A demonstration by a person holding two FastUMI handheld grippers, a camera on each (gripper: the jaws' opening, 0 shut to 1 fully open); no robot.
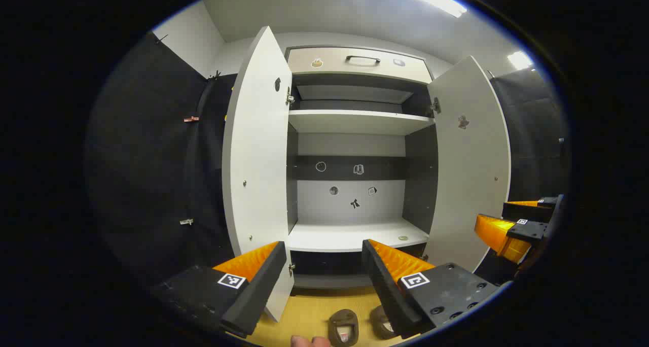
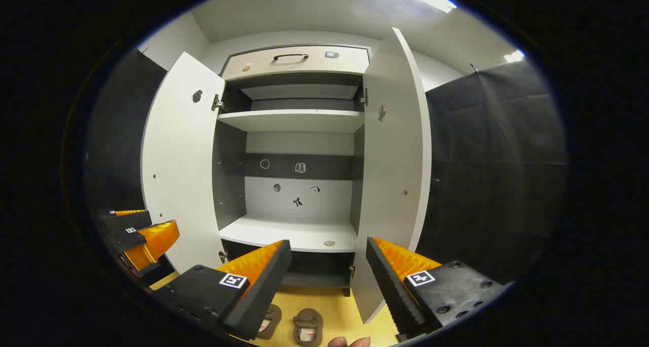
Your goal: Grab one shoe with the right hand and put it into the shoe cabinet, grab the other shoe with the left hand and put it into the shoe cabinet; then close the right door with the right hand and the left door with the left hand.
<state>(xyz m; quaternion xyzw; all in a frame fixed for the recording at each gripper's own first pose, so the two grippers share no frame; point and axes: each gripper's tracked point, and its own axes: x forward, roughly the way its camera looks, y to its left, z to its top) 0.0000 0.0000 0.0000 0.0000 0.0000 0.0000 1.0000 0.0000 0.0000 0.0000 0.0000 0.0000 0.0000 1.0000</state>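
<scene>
Left gripper (image 1: 322,266): seen in the left gripper view, fingers spread wide with nothing between them, raised above the floor and aimed at the open cabinet; it also appears at the left edge of the right gripper view (image 2: 137,230), beside the left door.
Right gripper (image 2: 327,268): seen in the right gripper view, fingers spread wide and empty, level with the lower shelf; it appears too at the right edge of the left gripper view (image 1: 512,222), near the right door.
Person: fingertips (image 1: 310,341) show at the bottom edge of the left gripper view, just beside one shoe.
Shoes: two brown shoes lie side by side on the floor in front of the cabinet, openings up; the left shoe (image 1: 343,327) is in full sight, the right shoe (image 1: 381,322) is partly covered by a finger of the left gripper.
Floor (image 1: 304,311): yellow wood-tone, bare around the shoes.
Left door (image 1: 256,154): white, swung fully open, with a small dark mark near its top.
Right door (image 1: 471,159): white, swung open too, with a small sticker on its inner face.
Shoe cabinet (image 1: 350,116): open between the doors, dark side walls, white shelves.
Lower shelf (image 1: 350,235): white, with a small round mark near its right front.
Back panel (image 1: 350,200): several small stickers on it.
Drawer (image 1: 357,63): beige front above the compartments, with a dark handle.
</scene>
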